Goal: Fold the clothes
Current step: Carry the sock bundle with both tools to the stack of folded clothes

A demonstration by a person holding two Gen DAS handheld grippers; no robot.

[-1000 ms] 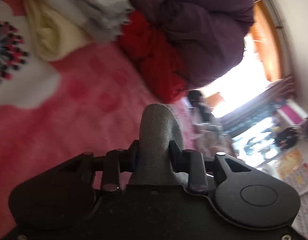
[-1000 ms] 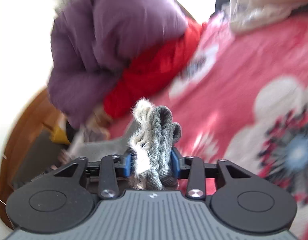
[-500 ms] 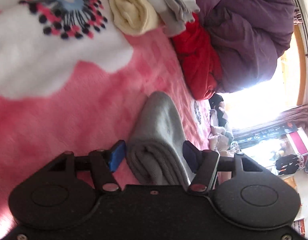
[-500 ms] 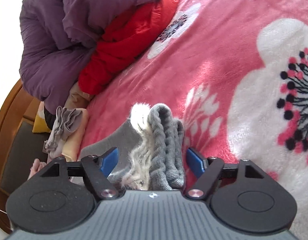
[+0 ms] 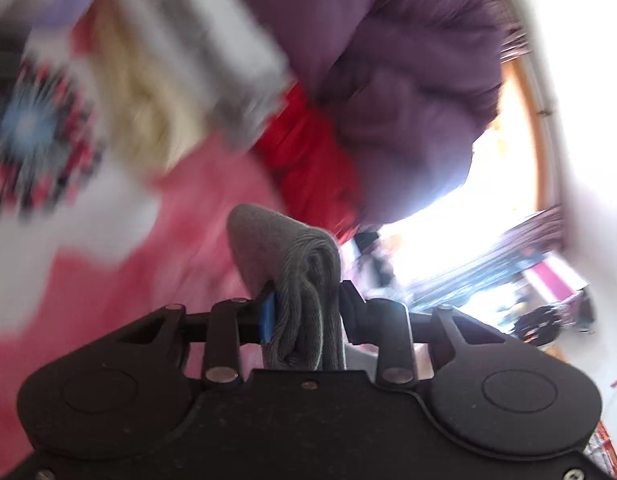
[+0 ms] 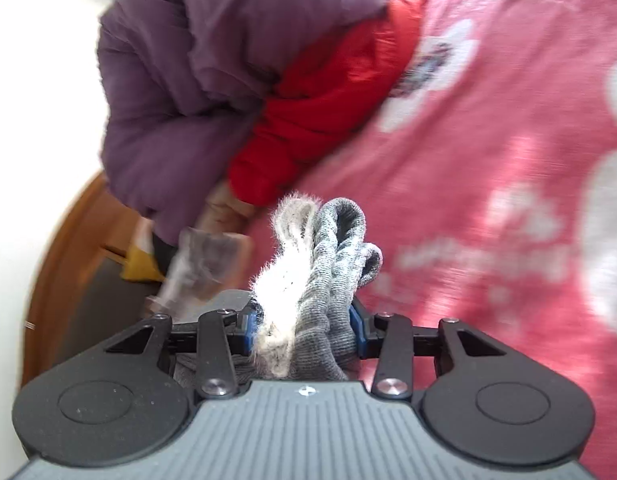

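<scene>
Your bed's pink flowered blanket [image 6: 488, 168] fills the view, with a purple jacket [image 6: 180, 80] piled over a red garment [image 6: 328, 92] at about 11 o'clock. Your left hand-held gripper [image 5: 306, 310] is closing on one bunched end of the grey garment [image 5: 292, 280]. Your right hand-held gripper [image 6: 302, 322] is closing on its fleece-lined folds, dead centre at 6 o'clock.

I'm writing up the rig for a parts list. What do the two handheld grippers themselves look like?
Both are matte black, with two round raised discs on the body and silver pivot screws on the linkage arms. The jaws carry blue pads. The left gripper has a plain black top; the right gripper has a grey ribbed top plate. No cables or sleeves show.
</scene>
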